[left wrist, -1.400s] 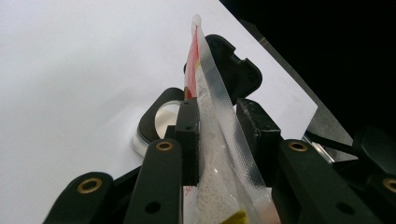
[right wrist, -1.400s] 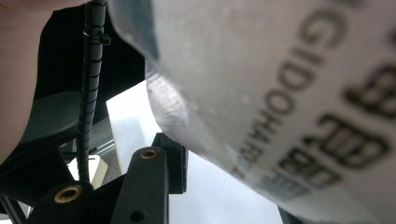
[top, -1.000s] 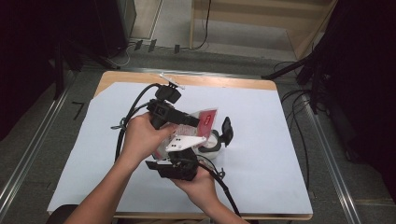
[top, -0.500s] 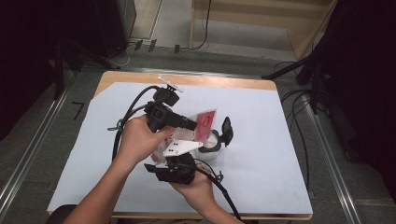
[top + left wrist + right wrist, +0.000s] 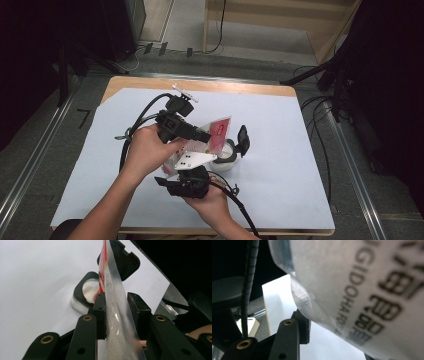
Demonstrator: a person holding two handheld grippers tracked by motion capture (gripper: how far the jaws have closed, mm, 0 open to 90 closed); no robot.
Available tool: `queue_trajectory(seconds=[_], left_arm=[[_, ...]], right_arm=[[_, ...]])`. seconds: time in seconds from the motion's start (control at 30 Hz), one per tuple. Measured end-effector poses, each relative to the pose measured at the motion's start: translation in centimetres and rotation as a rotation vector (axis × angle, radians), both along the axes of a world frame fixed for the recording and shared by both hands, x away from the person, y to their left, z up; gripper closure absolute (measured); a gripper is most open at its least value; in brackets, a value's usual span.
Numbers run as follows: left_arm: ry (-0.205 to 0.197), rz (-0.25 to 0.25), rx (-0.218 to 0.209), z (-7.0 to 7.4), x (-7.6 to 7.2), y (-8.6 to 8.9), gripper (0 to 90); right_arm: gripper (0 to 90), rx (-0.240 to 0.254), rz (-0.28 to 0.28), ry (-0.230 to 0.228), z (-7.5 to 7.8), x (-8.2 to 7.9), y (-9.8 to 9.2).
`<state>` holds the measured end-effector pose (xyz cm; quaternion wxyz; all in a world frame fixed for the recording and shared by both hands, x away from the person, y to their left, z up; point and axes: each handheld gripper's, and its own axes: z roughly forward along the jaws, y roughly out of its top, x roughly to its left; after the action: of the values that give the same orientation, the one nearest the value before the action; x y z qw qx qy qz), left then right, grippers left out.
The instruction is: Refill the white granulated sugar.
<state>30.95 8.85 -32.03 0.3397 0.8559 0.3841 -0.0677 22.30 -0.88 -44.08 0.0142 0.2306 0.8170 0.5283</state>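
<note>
A red and clear pouch (image 5: 217, 134) is held upright over a small white container (image 5: 227, 160) whose black lid (image 5: 243, 140) stands open behind it. My left gripper (image 5: 205, 137) comes in from the left and is shut on the pouch (image 5: 112, 290). Its pads (image 5: 100, 315) sit either side of the clear seam, and its jaws have just been opening a little with the pouch still between them. My right gripper (image 5: 196, 151) reaches up from below at the pouch's white printed bottom (image 5: 362, 290). One pad (image 5: 302, 325) touches it and the other jaw is hidden.
The white container (image 5: 82, 300) rests on a white sheet covering the wooden table (image 5: 280, 165). Black cables (image 5: 145, 112) trail from both grippers toward the table's left and front. Dark stands and floor cables surround the table.
Both hands and the pouch stay almost where they were above the container. The right hand has shifted only slightly.
</note>
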Motion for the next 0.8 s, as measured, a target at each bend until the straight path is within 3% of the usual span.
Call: queue_trajectory(seconds=[0.27, 0.43, 0.57, 0.8], left_arm=[[0.017, -0.011, 0.019, -0.1, 0.0, 0.3, 71.0], [0.064, -0.008, -0.018, -0.7, 0.5, 0.8, 71.3], [0.082, -0.01, -0.013, -1.1, 0.8, 0.9, 71.5], [0.105, -0.029, -0.011, -1.9, 1.2, 0.7, 72.1]], right_arm=[[60.1, -0.045, 0.021, -0.053, -0.8, -0.4, 0.4], [59.6, -0.066, 0.031, -0.053, -1.2, -0.5, 0.6], [60.1, -0.095, 0.043, -0.042, -1.7, -0.6, 0.8], [60.9, -0.123, 0.051, -0.061, -2.3, -0.8, 1.0]])
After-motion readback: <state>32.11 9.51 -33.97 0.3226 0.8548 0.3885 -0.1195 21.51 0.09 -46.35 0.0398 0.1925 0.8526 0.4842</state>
